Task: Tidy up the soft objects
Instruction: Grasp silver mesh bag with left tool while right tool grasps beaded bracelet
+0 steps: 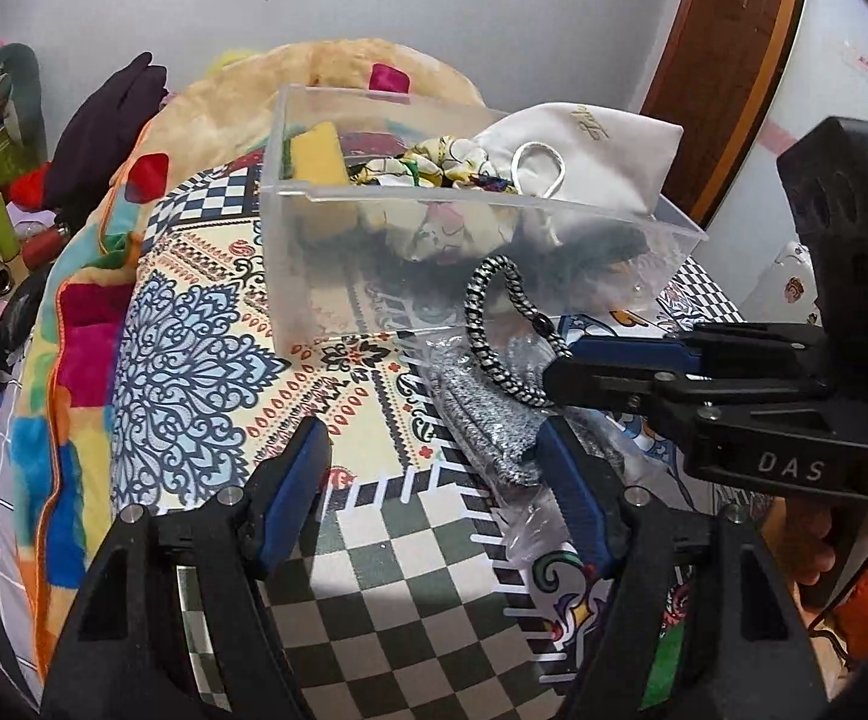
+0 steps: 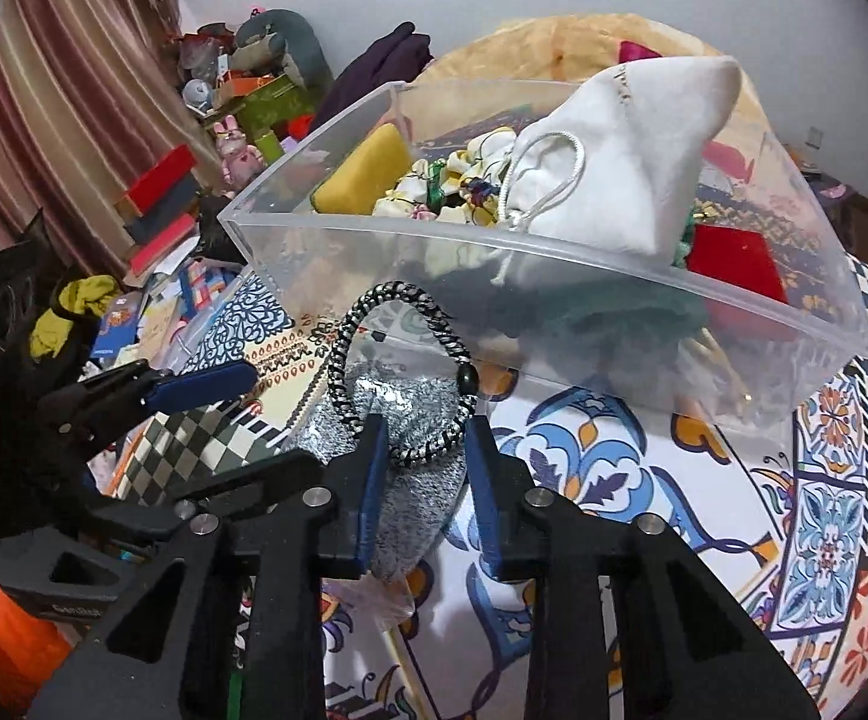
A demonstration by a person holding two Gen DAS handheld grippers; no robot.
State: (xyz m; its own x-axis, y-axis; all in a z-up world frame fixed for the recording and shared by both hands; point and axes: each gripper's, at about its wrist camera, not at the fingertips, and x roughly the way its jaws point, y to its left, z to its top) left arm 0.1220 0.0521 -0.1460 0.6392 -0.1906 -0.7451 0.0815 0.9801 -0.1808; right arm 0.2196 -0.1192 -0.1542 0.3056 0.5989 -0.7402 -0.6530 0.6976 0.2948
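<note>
A clear plastic bin (image 1: 290, 240) (image 2: 613, 276) stands on the patterned bedspread and holds a white drawstring pouch (image 1: 601, 144) (image 2: 631, 162), a floral scrunchie (image 1: 434, 165) (image 2: 434, 192), a yellow sponge (image 1: 317, 156) (image 2: 368, 174) and a red item (image 2: 733, 267). My right gripper (image 2: 422, 438) (image 1: 559, 372) is shut on a black-and-white braided hair tie (image 2: 398, 360) (image 1: 487, 324), held up in front of the bin. A grey sparkly fabric piece in clear wrap (image 1: 481, 426) (image 2: 410, 480) lies below. My left gripper (image 1: 434, 450) (image 2: 242, 378) is open, with its right finger by the grey fabric.
A colourful blanket (image 1: 80, 330) lies along the bed's left edge. Dark clothing (image 1: 110, 120) (image 2: 386, 66) and cluttered toys and boxes (image 2: 242, 96) lie beyond the bed. A wooden door (image 1: 727, 60) is at the back right. Curtains (image 2: 62, 90) hang on the left.
</note>
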